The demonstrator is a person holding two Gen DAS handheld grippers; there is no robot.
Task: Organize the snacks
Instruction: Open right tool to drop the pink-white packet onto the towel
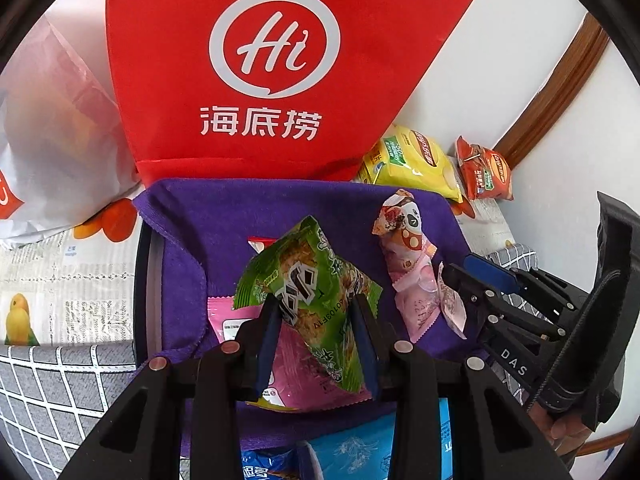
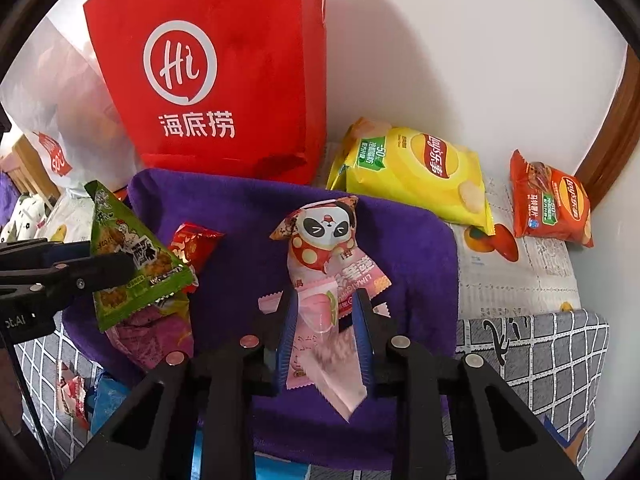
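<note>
1. The left gripper [image 1: 316, 332] clamps its blue-padded jaws on a green crinkled foil snack packet [image 1: 308, 292], which stands up between them, its upper part rising beyond the tips and its lower edge hanging back toward the camera.
2. Seen from the right wrist, that green packet [image 2: 132, 264] sits raised over the left part of a purple fleece cloth [image 2: 400, 248], above a pink plastic snack bag [image 2: 148, 332] and near a small red foil packet [image 2: 192, 244].
3. The right gripper [image 2: 326, 334] has its jaws closed on a pink plastic snack packet with a panda face printed on it [image 2: 324, 248]; the panda end juts out past the fingertips, the pale tail trails back between the pads.
4. In the left wrist view, the pink panda packet [image 1: 408, 256] hangs over the right side of the purple cloth [image 1: 224, 216], with the right gripper [image 1: 480, 284] reaching in from the right.
5. Behind the cloth stands a red paper carrier bag with a white "Hi" logo [image 2: 224, 80], against a white wall.
6. To the right, on the worktop, lie a yellow crisp bag [image 2: 420, 176] and, well apart from it, a smaller orange crisp bag [image 2: 552, 208].
7. A white translucent plastic bag [image 1: 52, 128] leans left of the red bag.
</note>
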